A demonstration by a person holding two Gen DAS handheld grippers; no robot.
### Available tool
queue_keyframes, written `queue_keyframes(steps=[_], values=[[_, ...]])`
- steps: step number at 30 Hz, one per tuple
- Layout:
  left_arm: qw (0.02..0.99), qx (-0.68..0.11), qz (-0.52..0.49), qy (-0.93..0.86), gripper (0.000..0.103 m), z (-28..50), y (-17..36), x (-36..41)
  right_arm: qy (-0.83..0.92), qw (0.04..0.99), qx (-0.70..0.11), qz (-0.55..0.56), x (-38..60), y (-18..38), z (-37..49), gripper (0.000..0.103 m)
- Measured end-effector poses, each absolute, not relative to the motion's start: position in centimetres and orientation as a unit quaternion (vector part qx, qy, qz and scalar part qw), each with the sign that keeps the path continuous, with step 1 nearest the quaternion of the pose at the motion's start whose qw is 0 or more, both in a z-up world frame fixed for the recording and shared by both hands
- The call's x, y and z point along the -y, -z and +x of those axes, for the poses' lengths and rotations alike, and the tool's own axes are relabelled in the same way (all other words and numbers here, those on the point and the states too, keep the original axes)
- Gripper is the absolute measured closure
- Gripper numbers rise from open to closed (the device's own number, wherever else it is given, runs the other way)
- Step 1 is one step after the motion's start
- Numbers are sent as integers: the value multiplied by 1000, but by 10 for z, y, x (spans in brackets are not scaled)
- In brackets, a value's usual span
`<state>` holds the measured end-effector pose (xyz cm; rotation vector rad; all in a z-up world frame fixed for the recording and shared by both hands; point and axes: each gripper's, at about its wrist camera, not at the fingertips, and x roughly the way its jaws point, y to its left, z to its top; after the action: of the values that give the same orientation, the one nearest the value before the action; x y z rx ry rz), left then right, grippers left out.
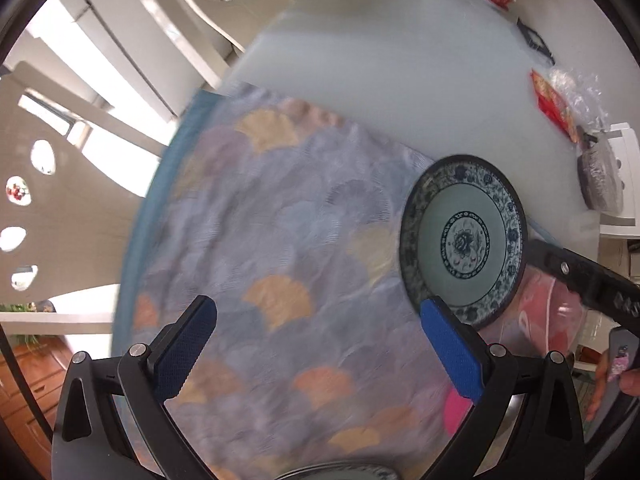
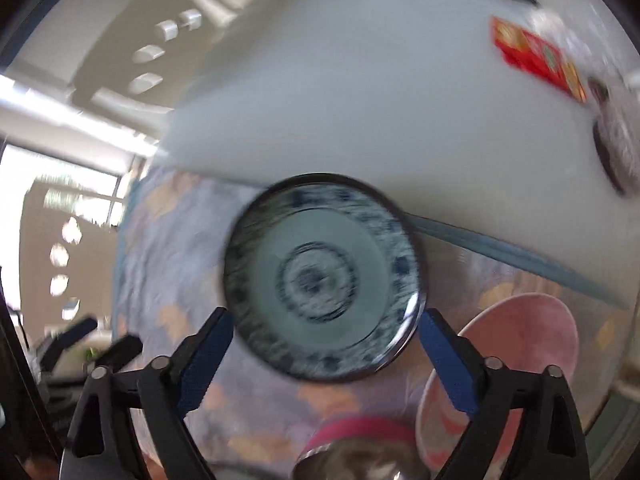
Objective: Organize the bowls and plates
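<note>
While both hand-held grippers gape empty (blurred), blue-patterned plate (image 1: 463, 240) rests on cloth (image 1: 248, 248).

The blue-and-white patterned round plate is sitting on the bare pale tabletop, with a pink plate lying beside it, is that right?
Not quite. The blue-and-white patterned round plate sits on the fan-patterned cloth, only its far rim reaching the cloth's edge by the bare pale tabletop, as the right wrist view shows. The pink plate does lie beside it.

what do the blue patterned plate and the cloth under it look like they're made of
Blue patterned plate: probably glazed ceramic, possibly melamine; smooth glossy face with printed blue floral bands and a dark rim. Cloth: woven fabric, matte, with wrinkles and a printed fan-shaped pattern.
</note>
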<state>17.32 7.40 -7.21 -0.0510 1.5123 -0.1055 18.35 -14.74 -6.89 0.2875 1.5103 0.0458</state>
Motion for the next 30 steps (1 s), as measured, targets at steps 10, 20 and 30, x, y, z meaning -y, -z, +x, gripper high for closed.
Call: queue_keyframes(steps=[10,20,30], values=[[694,-718,-9,52,6,184,131,-17,-21,719,-680,143,174,120,206,17],[706,-704,13,70,30,194,147,8,-58,712,-694,86,157,130,220,17],[706,-699,13,115,32,190,142,26,-73,694,-707,113,154,130,215,26]])
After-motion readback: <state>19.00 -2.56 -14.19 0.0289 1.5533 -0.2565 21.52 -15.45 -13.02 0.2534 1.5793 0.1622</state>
